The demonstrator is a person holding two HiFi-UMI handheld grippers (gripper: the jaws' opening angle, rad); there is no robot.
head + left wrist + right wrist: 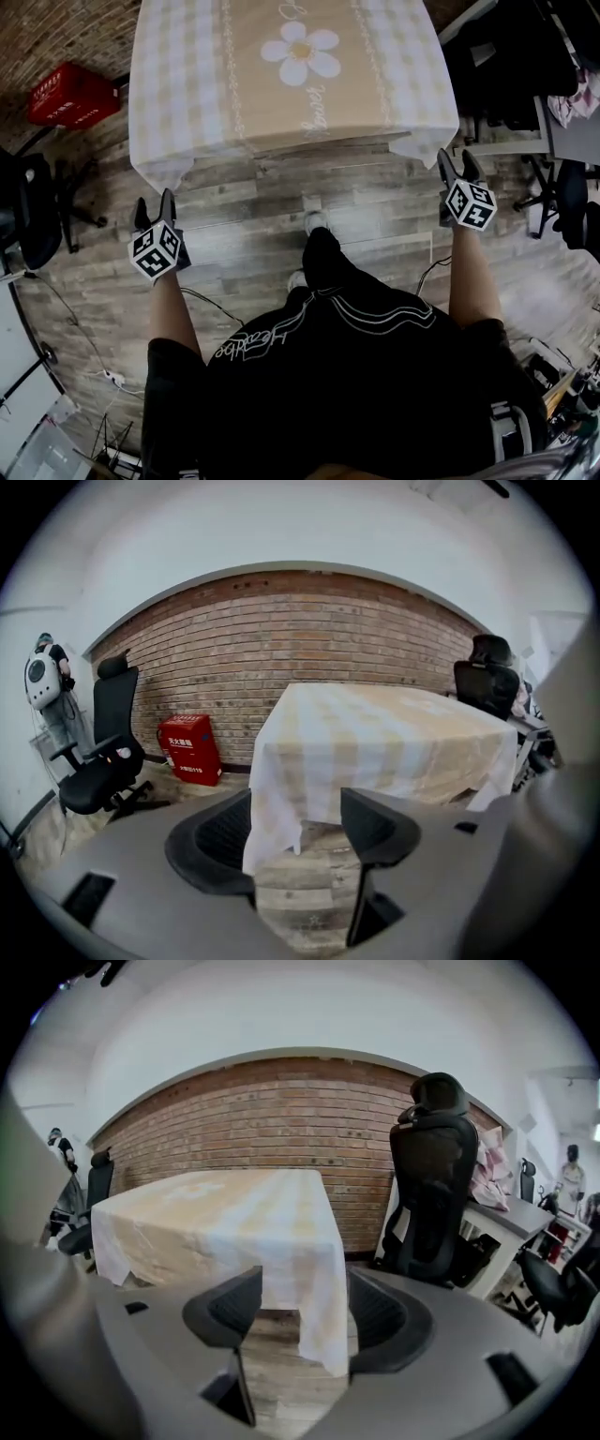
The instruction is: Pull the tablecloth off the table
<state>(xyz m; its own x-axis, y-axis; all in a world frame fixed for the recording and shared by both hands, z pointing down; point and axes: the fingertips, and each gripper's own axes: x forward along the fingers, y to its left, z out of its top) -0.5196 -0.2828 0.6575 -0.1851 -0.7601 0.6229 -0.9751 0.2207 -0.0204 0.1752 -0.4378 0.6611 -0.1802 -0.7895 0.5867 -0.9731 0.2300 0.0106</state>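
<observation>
Two grippers, left gripper [153,208] and right gripper [457,169], are held spread and empty. Tablecloth [291,84] is draped over bench [300,145] ahead, one hanging corner lined up before each, untouched.

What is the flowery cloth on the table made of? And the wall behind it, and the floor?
The tablecloth looks like soft, matte woven fabric: it drapes over the edges and hangs in loose folds at the corners. The wall is rough red-brown brick, with pale mortar lines between rows. The floor looks like grey-brown wood planks, or perhaps wood-look laminate: long boards with grain streaks.
</observation>
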